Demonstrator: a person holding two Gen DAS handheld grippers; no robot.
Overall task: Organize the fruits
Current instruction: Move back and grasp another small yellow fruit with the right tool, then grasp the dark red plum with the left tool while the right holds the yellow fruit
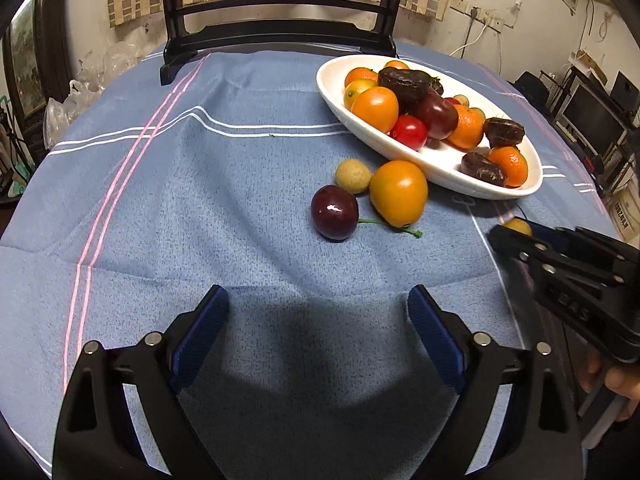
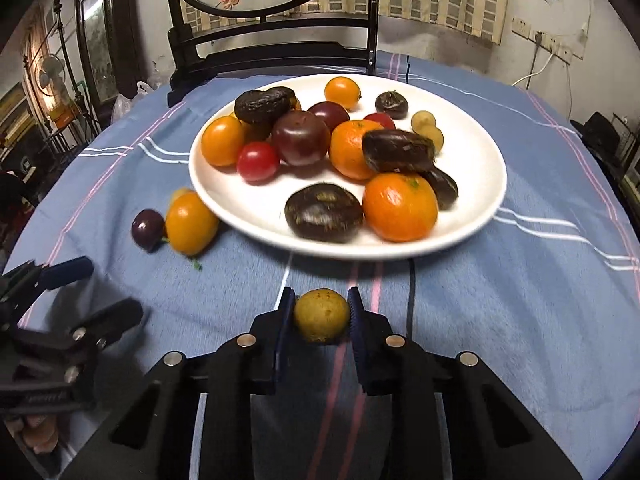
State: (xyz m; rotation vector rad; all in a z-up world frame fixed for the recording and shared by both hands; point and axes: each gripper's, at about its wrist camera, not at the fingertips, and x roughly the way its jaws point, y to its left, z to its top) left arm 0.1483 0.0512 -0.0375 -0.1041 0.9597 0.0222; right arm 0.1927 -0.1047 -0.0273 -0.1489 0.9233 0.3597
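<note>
Holding a small yellow-green fruit (image 2: 321, 315) between the narrowed jaws of my right gripper (image 2: 322, 312), I want to lift it over the near rim of the white plate (image 2: 472, 216) and set it on the bare patch at the right. My left gripper (image 1: 318, 308) hangs wide and empty over the blue cloth (image 1: 160, 220). Three loose fruits, a dark cherry (image 1: 334, 212), an orange tomato (image 1: 398, 193) and a pale longan (image 1: 353, 176), sit just beside the plate's left edge, so I should approach from the clear front.
</note>
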